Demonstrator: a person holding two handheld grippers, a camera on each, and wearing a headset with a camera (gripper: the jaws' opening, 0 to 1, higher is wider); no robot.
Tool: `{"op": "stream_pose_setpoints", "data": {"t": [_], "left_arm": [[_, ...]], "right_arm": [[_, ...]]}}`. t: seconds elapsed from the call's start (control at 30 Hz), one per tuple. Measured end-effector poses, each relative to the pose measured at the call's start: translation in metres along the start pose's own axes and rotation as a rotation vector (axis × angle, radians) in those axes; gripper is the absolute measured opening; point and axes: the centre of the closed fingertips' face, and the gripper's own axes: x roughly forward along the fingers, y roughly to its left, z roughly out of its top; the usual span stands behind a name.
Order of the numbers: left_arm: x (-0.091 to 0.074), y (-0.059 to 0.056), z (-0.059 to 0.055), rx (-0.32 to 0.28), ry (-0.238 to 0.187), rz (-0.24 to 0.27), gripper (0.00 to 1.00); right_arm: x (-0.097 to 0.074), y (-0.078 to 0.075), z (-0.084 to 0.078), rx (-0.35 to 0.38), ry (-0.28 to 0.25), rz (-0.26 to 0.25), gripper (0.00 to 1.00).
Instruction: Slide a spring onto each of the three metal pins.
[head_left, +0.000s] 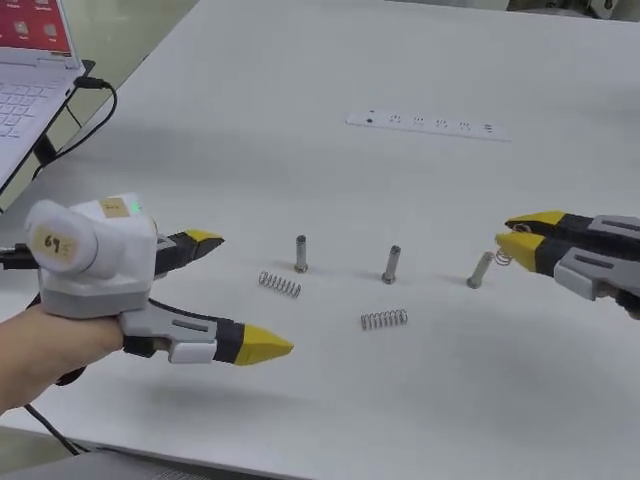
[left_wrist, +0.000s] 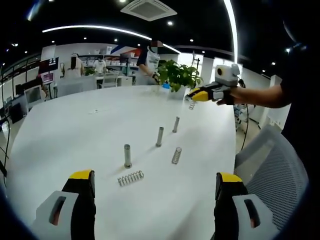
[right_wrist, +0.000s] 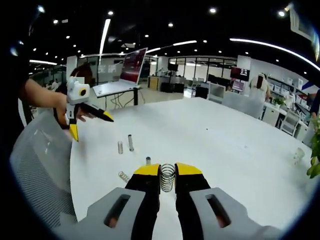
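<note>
a: head view: the left gripper (head_left: 250, 292) gapes wide and empty over the table (head_left: 300, 60). the right gripper (head_left: 503, 232) pinches a spring (head_left: 503, 259) just beside the third pin (head_left: 480, 270).
b: left gripper view: two loose springs (left_wrist: 130, 177) lie near the other pins (left_wrist: 127, 155). all three pins are bare.
a: right gripper view: the coil is gripped by its sides, with the pin top just beyond.
b: my worry: a misaligned coil catches the tip and topples the pin, or pops free.

laptop (head_left: 28, 95) cropped left, gripped spring (head_left: 503, 260) mostly hidden
</note>
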Motion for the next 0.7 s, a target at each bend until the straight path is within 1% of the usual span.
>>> {"op": "stream_pose_setpoints", "data": {"t": [0.07,0.13,0.17,0.23,0.47,0.7], "left_arm": [[-0.001,0.001,0.003,0.013,-0.01,0.01,0.98],[-0.002,0.001,0.005,0.013,-0.014,0.01,0.98],[-0.002,0.001,0.005,0.013,-0.014,0.008,0.98],[-0.002,0.001,0.005,0.019,-0.012,0.008,0.98],[-0.004,0.001,0.004,0.019,-0.009,0.011,0.98],[-0.006,0.002,0.004,0.017,-0.01,0.015,0.98]], "right_arm": [[0.001,-0.01,0.002,0.035,-0.018,-0.025,0.08],[0.001,-0.016,0.003,0.069,-0.022,-0.032,0.08],[0.002,-0.019,0.002,0.081,-0.023,-0.038,0.08],[0.004,-0.024,0.002,0.081,-0.02,-0.046,0.08],[0.016,-0.028,-0.002,0.054,0.017,-0.041,0.08],[0.028,-0.027,-0.014,0.041,0.058,-0.028,0.08]]}}
